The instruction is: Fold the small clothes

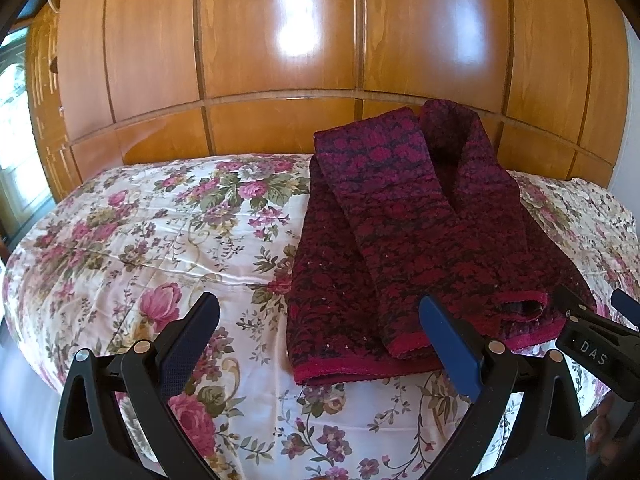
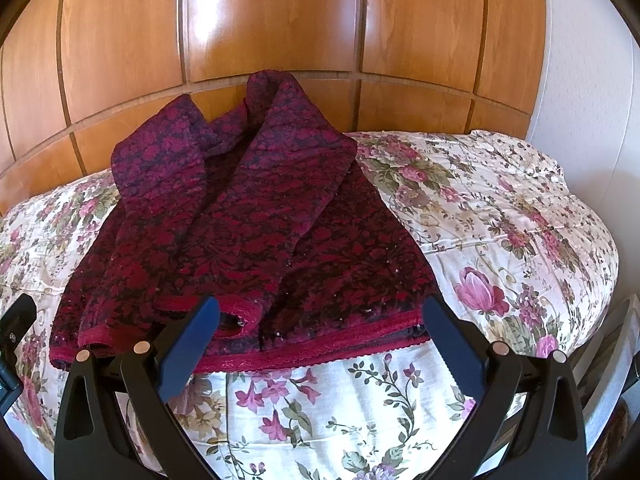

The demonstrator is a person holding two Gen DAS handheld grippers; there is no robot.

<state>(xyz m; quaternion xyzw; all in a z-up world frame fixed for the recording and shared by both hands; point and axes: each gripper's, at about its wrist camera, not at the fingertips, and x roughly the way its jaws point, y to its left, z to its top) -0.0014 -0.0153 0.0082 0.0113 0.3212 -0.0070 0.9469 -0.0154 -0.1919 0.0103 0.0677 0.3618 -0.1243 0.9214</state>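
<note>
Left gripper point(image 1: 320, 320): jaws spread wide, nothing between them, low at the near left corner of the sweater point(image 1: 416, 240).
Right gripper point(image 2: 320, 320): jaws spread wide, empty, low over the sweater's near hem, just right of the left gripper.

Nubby knit garment point(image 1: 404, 240), smooth floral bedspread point(image 1: 160, 240), glossy wood headboard point(image 1: 280, 40)

Garment point(image 2: 240, 240) dk red/black floral w/ crimson hem; bedspread point(image 2: 500, 220) cream w/ pink roses; fingers point(image 1: 448, 340) blue/black
</note>
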